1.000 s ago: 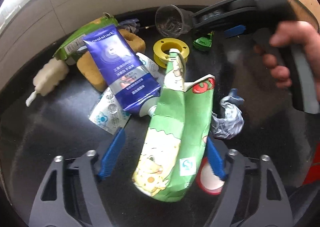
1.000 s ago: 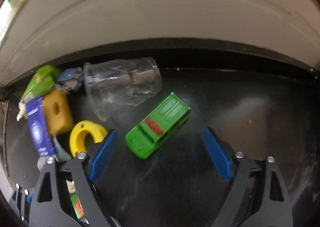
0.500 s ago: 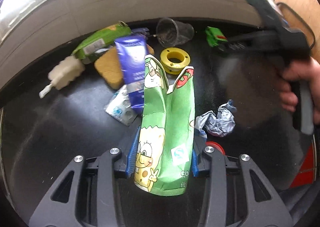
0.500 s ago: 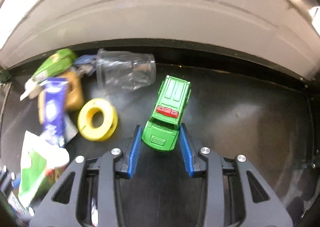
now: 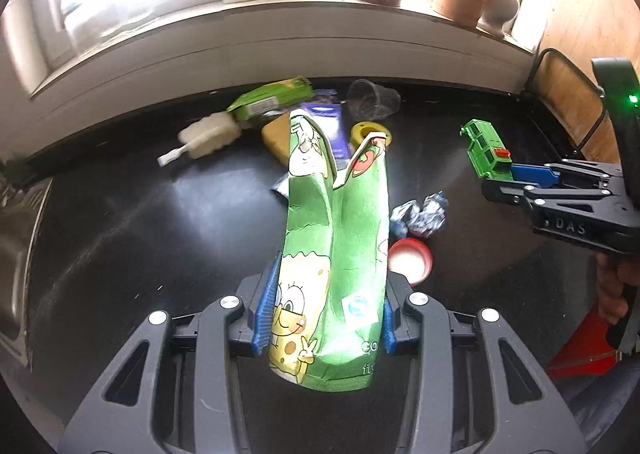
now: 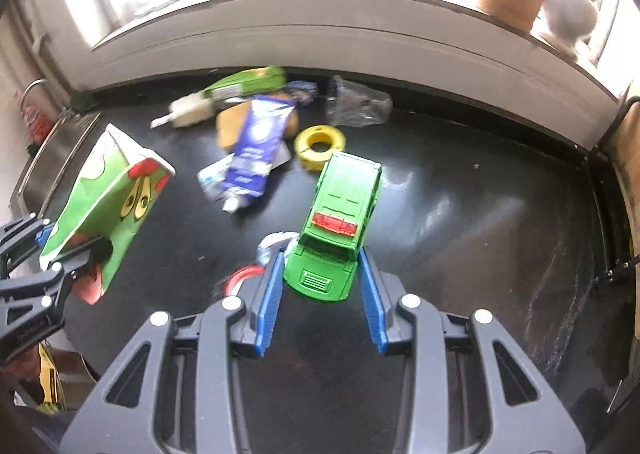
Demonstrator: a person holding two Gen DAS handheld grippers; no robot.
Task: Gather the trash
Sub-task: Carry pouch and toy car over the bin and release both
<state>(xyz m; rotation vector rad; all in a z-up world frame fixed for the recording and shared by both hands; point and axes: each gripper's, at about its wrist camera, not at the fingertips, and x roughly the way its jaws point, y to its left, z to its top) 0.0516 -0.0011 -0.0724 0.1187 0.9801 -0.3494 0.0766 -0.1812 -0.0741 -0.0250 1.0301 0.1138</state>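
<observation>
Now we log: left gripper [image 5: 325, 318] clamped on one green snack bag [image 5: 336, 254], right gripper [image 6: 320, 296] clamped on one green toy car [image 6: 336, 230]; both raised higher off the black counter [image 6: 480, 213] than a half-second ago. Below: one yellow tape roll [image 6: 319, 141], one clear cup [image 6: 358, 106], one blue tube [image 6: 258, 151].

Left gripper [image 5: 326, 318]: black moulded plastic body with triangular cut-outs in each arm, silver round screw heads at the pivots, and ribbed blue pads [image 5: 267, 310] lining both fingers. Right gripper [image 6: 320, 304]: same build, black frame, silver screws, blue ribbed pads [image 6: 270, 304]. Seen from the left wrist view, its side bears raised lettering "DAS", small screws along the finger linkage, and a green indicator light glows on the dark unit above the handle. Hand [image 5: 612, 290] on that handle: bare skin, no sleeve visible.
</observation>
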